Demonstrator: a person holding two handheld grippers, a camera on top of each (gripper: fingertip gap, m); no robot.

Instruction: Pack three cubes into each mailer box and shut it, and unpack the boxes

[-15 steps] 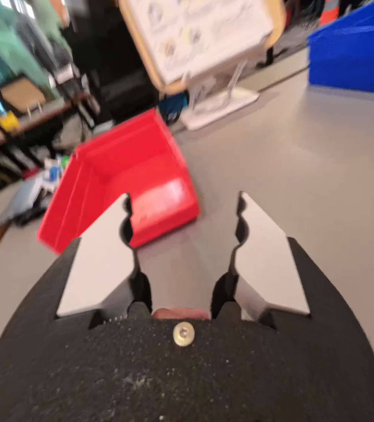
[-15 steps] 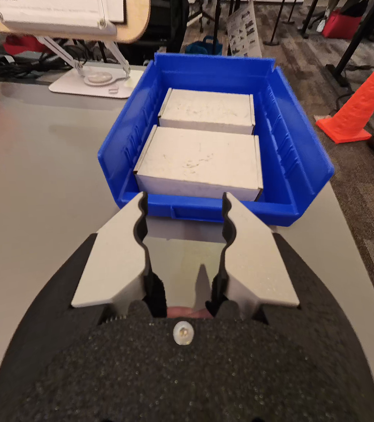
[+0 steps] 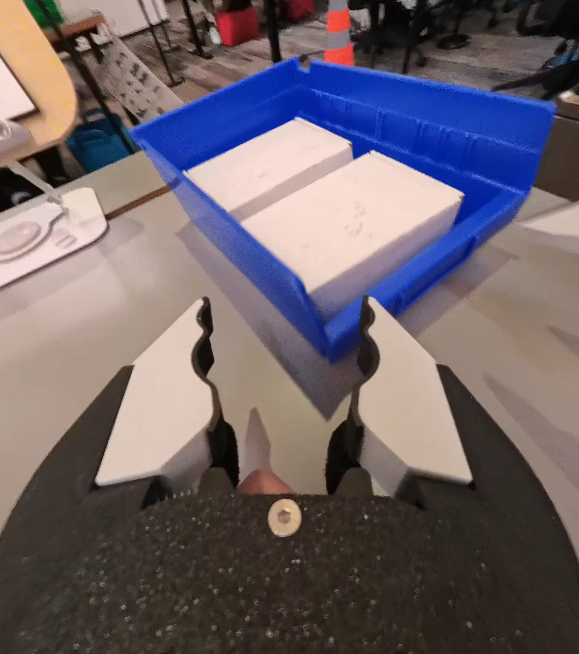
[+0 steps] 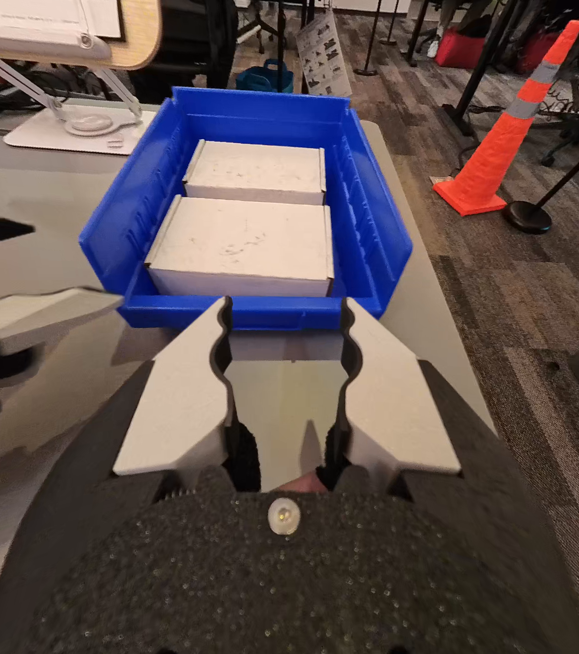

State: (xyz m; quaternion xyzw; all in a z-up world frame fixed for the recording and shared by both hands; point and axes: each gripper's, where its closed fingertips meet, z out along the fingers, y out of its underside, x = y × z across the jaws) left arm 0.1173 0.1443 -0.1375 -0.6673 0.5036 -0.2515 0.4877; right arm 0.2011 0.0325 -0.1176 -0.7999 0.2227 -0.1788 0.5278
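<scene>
Mailer boxes (image 3: pixel 344 230) w/ blue bin (image 3: pixel 422 116) now face left hand-held gripper (image 3: pixel 286 315), not red bin; both hand-held grippers released.

Left wrist view: low over the grey worktop (image 3: pixel 68 354), looking along its jaws at the near left corner of the blue bin (image 3: pixel 334 339), obliquely, close; right wrist view: higher, square-on to the bin's (image 4: pixel 245 315) front wall, just short of it; shared: bin, both white mailer boxes (image 3: pixel 344 233) (image 4: pixel 242 244), orange cone (image 3: pixel 339 32) (image 4: pixel 493 141); left gripper (image 4: pixel 33 311) blurred at the right view's left edge.
</scene>
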